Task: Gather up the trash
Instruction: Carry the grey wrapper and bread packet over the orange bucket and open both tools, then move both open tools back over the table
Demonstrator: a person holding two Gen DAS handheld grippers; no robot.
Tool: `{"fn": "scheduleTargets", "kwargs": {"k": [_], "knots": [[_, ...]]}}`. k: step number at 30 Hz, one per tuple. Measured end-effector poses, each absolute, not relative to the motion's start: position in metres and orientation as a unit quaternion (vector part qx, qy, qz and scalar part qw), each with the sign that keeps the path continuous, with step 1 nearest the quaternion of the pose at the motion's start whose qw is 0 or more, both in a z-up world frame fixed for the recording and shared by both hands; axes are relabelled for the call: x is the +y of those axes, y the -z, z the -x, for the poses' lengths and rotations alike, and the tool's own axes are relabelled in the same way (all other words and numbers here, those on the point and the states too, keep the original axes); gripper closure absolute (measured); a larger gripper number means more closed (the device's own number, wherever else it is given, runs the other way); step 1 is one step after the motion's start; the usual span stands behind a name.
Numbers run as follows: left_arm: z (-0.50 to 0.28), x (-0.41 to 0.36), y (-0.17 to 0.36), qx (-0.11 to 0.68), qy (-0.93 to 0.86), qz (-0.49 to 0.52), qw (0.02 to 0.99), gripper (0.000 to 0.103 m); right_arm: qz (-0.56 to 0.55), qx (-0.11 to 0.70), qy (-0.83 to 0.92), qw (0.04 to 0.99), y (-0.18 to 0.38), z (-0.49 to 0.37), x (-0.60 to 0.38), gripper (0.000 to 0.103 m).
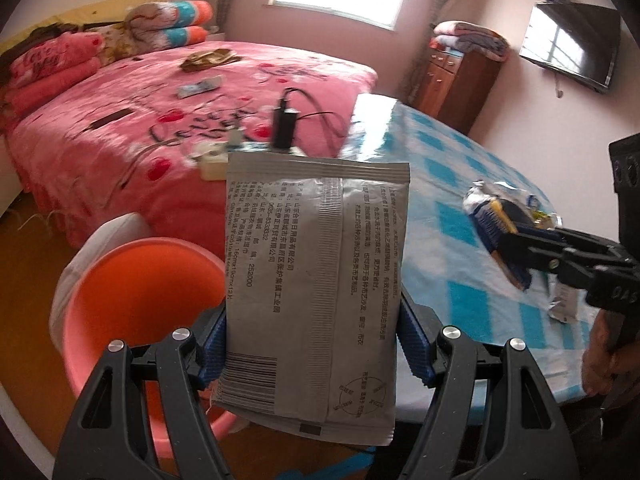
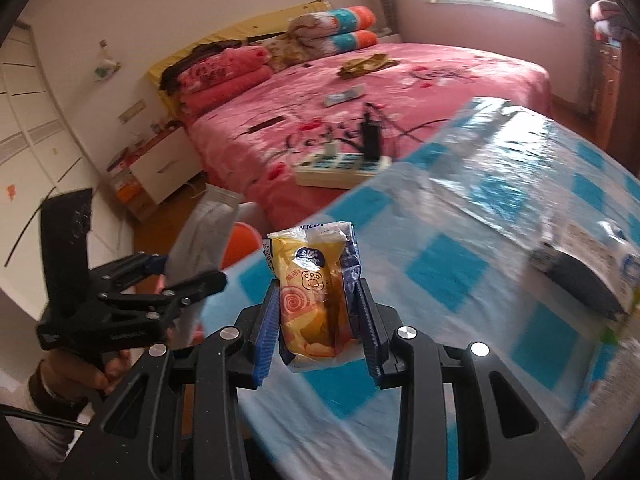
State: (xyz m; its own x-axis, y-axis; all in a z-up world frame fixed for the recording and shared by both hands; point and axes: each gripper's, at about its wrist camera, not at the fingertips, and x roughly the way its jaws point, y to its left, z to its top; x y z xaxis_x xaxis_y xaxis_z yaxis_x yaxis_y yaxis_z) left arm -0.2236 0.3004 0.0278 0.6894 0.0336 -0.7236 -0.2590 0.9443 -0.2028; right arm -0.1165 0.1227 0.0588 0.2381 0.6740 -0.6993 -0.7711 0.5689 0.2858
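Note:
My left gripper point(image 1: 312, 344) is shut on a grey printed packet point(image 1: 316, 280) and holds it upright beside the table edge, above and right of an orange bin point(image 1: 140, 292). My right gripper point(image 2: 316, 320) is shut on a yellow and blue snack wrapper point(image 2: 316, 292) above the checked table point(image 2: 460, 280). The right gripper with its wrapper also shows in the left wrist view point(image 1: 508, 248). The left gripper with the grey packet shows in the right wrist view point(image 2: 176, 276), over the orange bin point(image 2: 240, 248).
More wrappers lie on the table at the right point(image 2: 588, 272) point(image 1: 564, 304). A pink bed point(image 1: 180, 120) stands behind, with a power strip point(image 2: 340, 168), a charger and small items on it. A wooden cabinet point(image 1: 456, 80) and a wall television point(image 1: 572, 44) are at the far right.

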Motion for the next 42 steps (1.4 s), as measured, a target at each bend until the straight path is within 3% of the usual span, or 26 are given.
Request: {"fn": "scheduleTargets", "kwargs": {"k": [20,28,36,42], "knots": [[0.27,0.397,0.025,0.417,-0.196,0.207,0.863,0.031,0.104,0.43,-0.566,0.696,-0.045,0.158,0.265,0.063],[0.275,0.41,0.039,0.434,-0.248,0.19,0.845,0.019,0.088,0.451,-0.56,0.69,-0.025,0.155,0.284,0.026],[0.274,0.409,0.033,0.432,-0.256,0.188,0.844,0.019,0.037,0.446,-0.521,0.727,-0.026,0.134,0.237,0.012],[0.265,0.391,0.021,0.424,-0.233,0.186,0.855,0.018,0.028,0.433,-0.485,0.759,-0.023,0.133,0.199,0.01]]}}
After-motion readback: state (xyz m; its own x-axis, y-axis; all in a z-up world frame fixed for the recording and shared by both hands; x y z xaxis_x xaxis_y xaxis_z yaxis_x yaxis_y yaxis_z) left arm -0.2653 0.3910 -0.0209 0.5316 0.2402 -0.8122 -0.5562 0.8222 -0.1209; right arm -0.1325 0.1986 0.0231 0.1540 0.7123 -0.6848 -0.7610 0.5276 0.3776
